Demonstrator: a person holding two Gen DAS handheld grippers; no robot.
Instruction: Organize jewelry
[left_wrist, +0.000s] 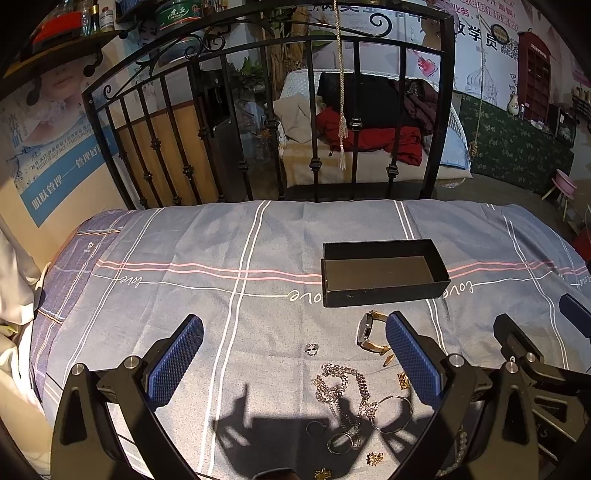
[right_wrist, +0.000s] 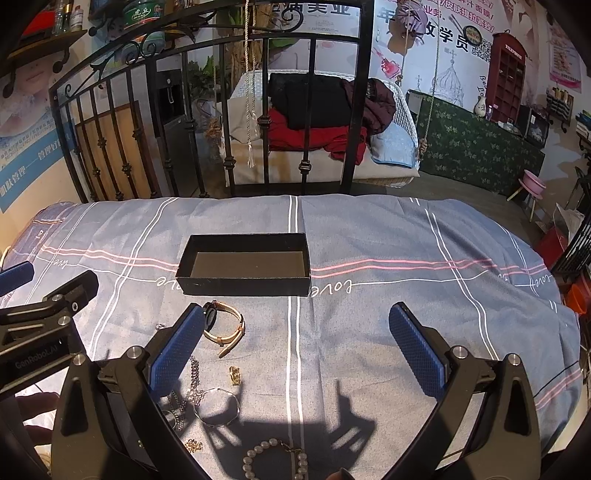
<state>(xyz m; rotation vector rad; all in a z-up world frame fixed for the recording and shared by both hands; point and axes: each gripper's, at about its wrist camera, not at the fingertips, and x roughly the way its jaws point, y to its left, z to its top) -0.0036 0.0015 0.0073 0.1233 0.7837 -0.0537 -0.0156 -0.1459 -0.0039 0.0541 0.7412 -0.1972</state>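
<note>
An open, empty black box (left_wrist: 382, 271) (right_wrist: 245, 264) lies on the blue checked bedsheet (left_wrist: 221, 258). In front of it lies loose jewelry: a watch with a tan strap (left_wrist: 371, 332) (right_wrist: 225, 325), a silver chain (left_wrist: 345, 391) (right_wrist: 194, 376), a silver bangle (left_wrist: 393, 413) (right_wrist: 218, 406), a small ring (left_wrist: 312, 348), gold earrings (left_wrist: 402, 380) (right_wrist: 234, 374) and a pearl bracelet (right_wrist: 275, 459). My left gripper (left_wrist: 295, 328) is open and empty above the jewelry. My right gripper (right_wrist: 297, 319) is open and empty, to the right of the watch.
A black iron bed rail (left_wrist: 314, 122) (right_wrist: 229, 110) stands behind the bed's far edge. A white pillow (left_wrist: 14, 295) lies at the left. The other gripper shows at the right edge of the left view (left_wrist: 528, 354) and the left edge of the right view (right_wrist: 44, 314).
</note>
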